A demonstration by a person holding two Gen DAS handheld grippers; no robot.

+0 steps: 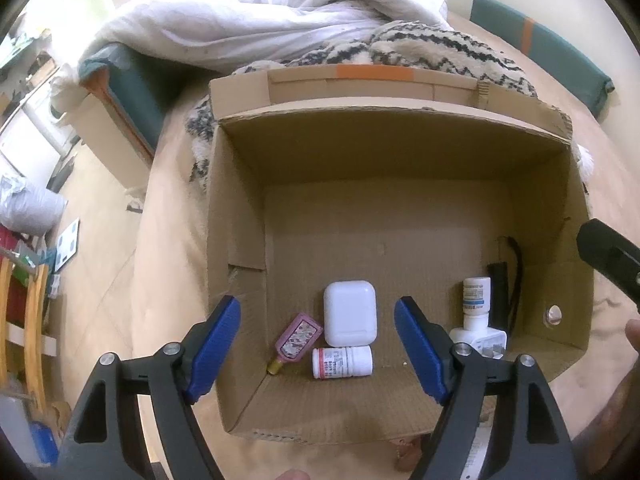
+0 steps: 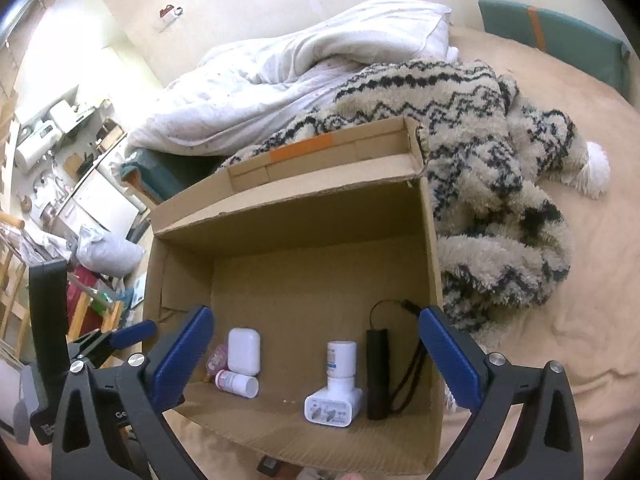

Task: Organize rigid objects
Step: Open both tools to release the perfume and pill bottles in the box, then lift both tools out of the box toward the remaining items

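Note:
An open cardboard box (image 1: 400,152) (image 2: 430,240) lies on the bed. Inside at its near left are a white earbud case (image 1: 349,313) (image 2: 244,350), a pink bottle (image 1: 298,339) (image 2: 216,358) and a white pill bottle on its side (image 1: 342,362) (image 2: 237,383). At its near right are a white bottle (image 1: 476,298) (image 2: 341,364), a white plug adapter (image 1: 480,342) (image 2: 333,407) and a black cylinder with a strap (image 1: 502,296) (image 2: 378,372). My left gripper (image 1: 318,346) is open and empty above the box's near left. My right gripper (image 2: 314,356) is open and empty above the near right.
A patterned shaggy blanket (image 2: 480,160) and a white duvet (image 2: 280,80) lie behind and right of the box. A teal headboard panel (image 2: 552,36) stands at the back right. Cluttered furniture and floor (image 2: 60,160) lie to the left of the bed.

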